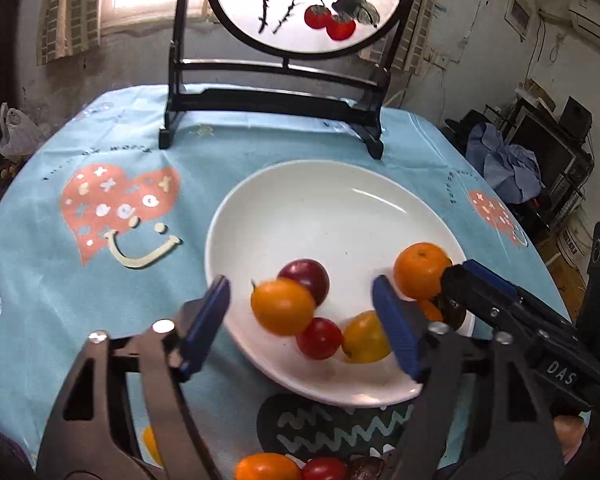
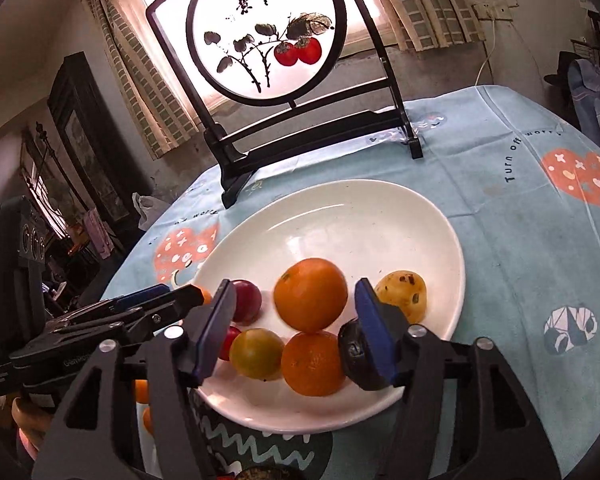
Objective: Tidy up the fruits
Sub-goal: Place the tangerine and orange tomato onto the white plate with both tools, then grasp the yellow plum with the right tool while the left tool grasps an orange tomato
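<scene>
Partly hidden behind right gripper [image 2: 296, 328]: dark fruit [image 2: 354, 354].

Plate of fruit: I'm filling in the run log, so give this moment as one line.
left gripper: open, empty | right gripper: open, empty | white plate: holds oranges, tomatoes, plum | more fruit off plate, near edge

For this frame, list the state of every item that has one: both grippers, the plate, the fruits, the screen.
Left gripper: open, empty, over the plate's near side.
Right gripper: open, empty, fingers either side of the oranges.
White plate: upright on the tablecloth, near part loaded, far part bare.
Upper orange: on the plate, touching the lower orange.
Spotted yellow fruit: on the plate, apart.
Painted screen: standing upright behind.
</scene>
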Demonstrator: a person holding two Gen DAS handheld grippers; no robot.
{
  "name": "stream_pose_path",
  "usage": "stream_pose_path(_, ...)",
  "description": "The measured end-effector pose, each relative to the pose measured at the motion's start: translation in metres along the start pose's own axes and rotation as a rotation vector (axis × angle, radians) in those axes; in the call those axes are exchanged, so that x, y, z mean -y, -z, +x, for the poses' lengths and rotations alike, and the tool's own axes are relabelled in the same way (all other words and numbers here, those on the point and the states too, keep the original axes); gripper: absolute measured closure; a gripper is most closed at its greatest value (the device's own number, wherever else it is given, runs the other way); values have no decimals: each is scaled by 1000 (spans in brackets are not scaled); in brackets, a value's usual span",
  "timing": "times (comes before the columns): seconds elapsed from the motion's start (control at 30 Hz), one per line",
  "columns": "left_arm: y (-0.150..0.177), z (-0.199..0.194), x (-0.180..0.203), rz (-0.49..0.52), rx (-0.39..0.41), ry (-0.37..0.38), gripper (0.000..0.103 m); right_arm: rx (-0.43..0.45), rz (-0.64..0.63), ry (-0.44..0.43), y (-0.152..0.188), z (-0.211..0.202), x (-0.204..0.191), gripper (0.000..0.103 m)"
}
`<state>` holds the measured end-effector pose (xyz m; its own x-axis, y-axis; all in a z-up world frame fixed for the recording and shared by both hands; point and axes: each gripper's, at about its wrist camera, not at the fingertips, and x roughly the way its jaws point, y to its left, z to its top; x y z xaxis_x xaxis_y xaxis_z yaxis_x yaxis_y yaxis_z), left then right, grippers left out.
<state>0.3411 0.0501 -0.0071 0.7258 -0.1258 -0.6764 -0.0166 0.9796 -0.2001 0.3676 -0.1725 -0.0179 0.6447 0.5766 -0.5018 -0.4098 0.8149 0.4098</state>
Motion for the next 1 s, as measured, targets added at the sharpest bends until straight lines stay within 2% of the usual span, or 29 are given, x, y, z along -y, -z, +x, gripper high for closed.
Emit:
stream_pose_path(0.07,2,-16,-1,14,31,-10,16,19,-12,10,-1,-13,-3,37)
stream_pose_path(0.13,6,-30,-5,-4,50,-24,6,5,-5,-11,4,-21,-5,37)
stream_pose_path(0.27,21,-51,-20,-66,63,-9,5,-86,3,-51,30,-24,-11,37)
stream_pose_path(0.47,60,-62,-40,-86,23,-68,4,-182,-45,-76,70,-36,-29,37)
stream_pose_path(0.57,73,-69,-52,-100,20,-110,4,-213,-91,-61,87,-44,-39,37)
stream_pose_path(0.7,83,-80,-68,-151,28,-99,4,-249,-180,-36,111,-56,-52,37)
stream_pose_path(0.8,90,-83,-72,-148,27,-126,4,-249,-176,-29,119,-68,-53,37)
stream_pose_path(0.87,95,-85,-73,-134,26,-140,4,-276,-179,21,124,-70,-53,37)
stream_pose_path(1.0,102,-86,-77,-146,7,-116,4,-327,-232,62,139,-72,-60,42)
